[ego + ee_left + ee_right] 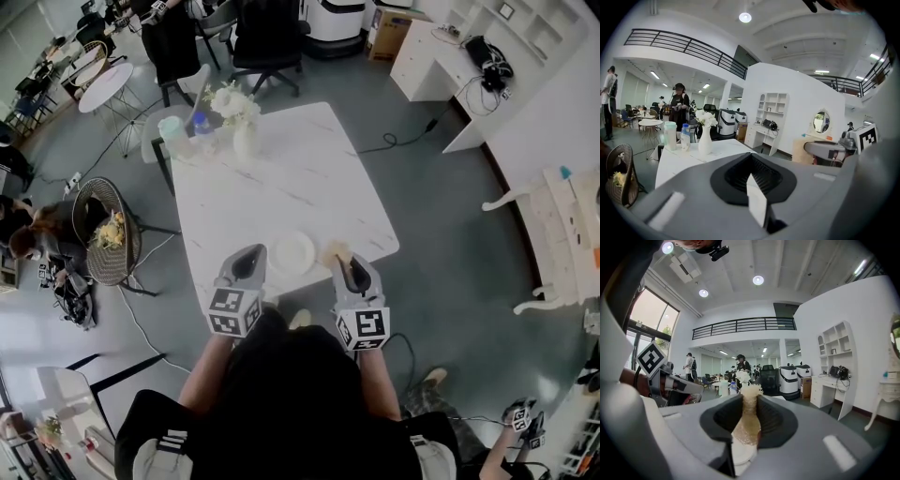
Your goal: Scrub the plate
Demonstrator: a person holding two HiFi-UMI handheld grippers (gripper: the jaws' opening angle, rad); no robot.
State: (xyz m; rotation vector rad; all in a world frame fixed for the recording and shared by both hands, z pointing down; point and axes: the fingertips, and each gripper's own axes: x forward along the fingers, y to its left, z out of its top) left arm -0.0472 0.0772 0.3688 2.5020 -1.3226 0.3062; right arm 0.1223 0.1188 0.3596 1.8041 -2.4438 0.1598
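Note:
A small white plate [292, 252] lies on the near part of the white marble table [281, 187], between my two grippers. My left gripper [247, 257] hangs just left of the plate, tilted upward, its jaws shut with nothing between them [752, 159]. Just right of the plate, my right gripper [347, 264] is shut on a tan scrubbing sponge [337, 249], which sticks out past the jaws [746, 397]. The sponge [745, 423] fills the gap between the pads. Both gripper views look out level over the room, so neither shows the plate.
At the table's far corner stand a white vase of flowers [241, 122], a pale cup [173, 131] and a bottle [201, 127]. A wicker chair [108, 232] sits left of the table, and a black office chair [267, 37] stands beyond it.

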